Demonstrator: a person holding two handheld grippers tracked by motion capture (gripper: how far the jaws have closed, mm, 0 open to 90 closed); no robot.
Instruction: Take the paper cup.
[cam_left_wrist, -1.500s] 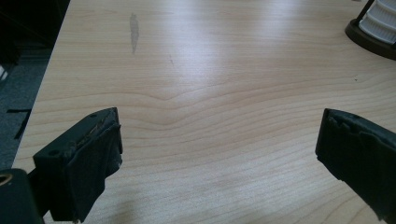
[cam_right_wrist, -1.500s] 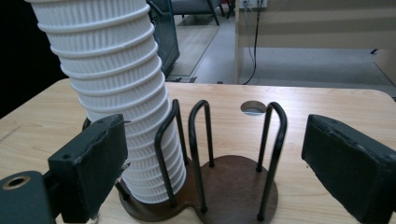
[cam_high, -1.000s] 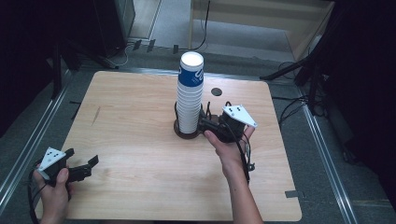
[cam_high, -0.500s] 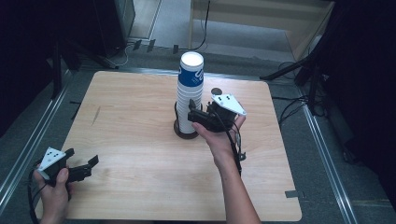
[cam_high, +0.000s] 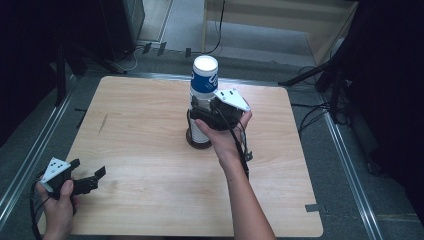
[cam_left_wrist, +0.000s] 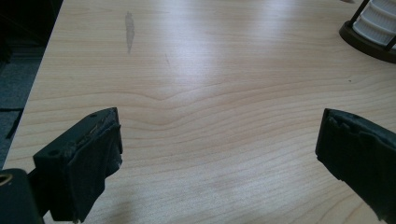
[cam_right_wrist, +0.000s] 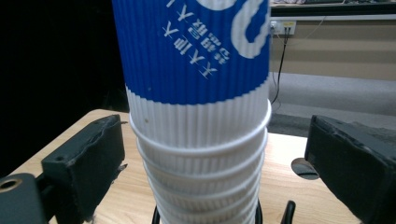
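A tall stack of upside-down paper cups (cam_high: 204, 82), white with a blue top cup, stands in a dark wire holder (cam_high: 194, 141) at the middle of the wooden table (cam_high: 140, 120). My right gripper (cam_high: 200, 113) reaches it from the right, partway up. In the right gripper view the stack (cam_right_wrist: 198, 93) stands between the two jaws of the right gripper (cam_right_wrist: 215, 163) with gaps on both sides. The jaws have just been closing a little, and the pads do not press on it. My left gripper (cam_high: 89, 168) rests open over the near left corner, nothing between the jaws of the left gripper (cam_left_wrist: 217, 154).
A round cable hole (cam_right_wrist: 303, 168) lies in the table behind the stack. A dark smudge (cam_high: 102, 124) marks the left part. Metal rails run along both table sides, with cables on the floor and a wooden shelf unit (cam_high: 280, 20) beyond the far edge.
My right hand has moved left and upward, bringing its jaws around the cup stack higher up. The left hand and the stack have stayed where they were.
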